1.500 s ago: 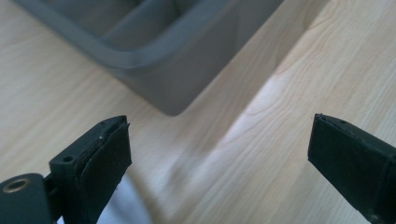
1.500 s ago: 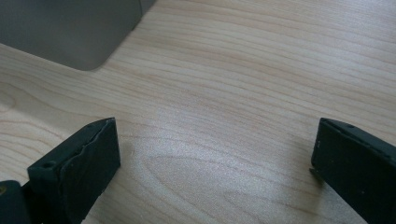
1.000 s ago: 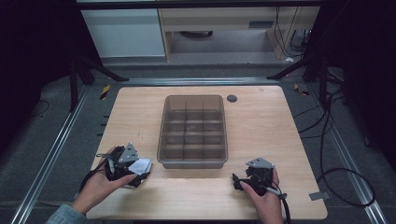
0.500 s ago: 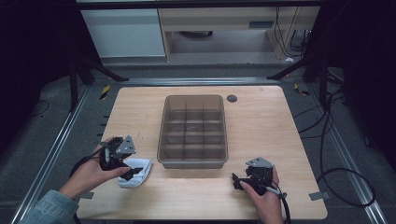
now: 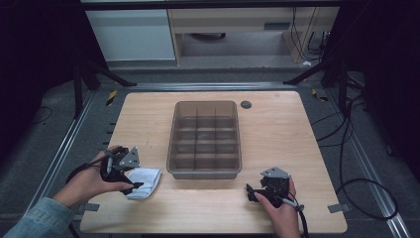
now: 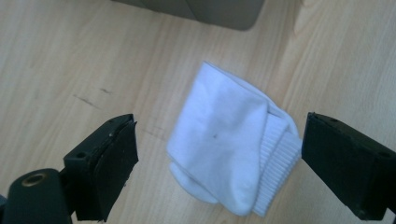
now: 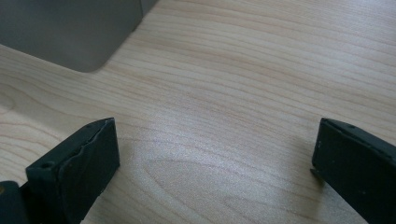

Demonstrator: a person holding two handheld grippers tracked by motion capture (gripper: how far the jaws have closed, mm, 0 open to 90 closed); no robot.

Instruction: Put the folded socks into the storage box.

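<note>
Both tools are spread: my left tool point(image 6: 219, 158) has just let go of the folded white sock point(image 5: 143, 181), now lying on the surface at 9 o'clock of the divided bin point(image 5: 205, 139); my right tool point(image 5: 267, 191) idles, so placement looks done

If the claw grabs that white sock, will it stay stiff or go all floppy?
Probably floppy: the folded sock is soft knit cloth with a ribbed cuff, so loose parts would likely droop. It looks light and shouldn't roll. The open left gripper straddles it, so its fingers would likely squash it.

A wooden counter point(image 5: 277, 139) stands on a grey floor point(image 5: 59, 148). A round dark grommet point(image 5: 246, 104) sits near the counter's far edge. Cables point(image 5: 361, 163) lie right.
</note>
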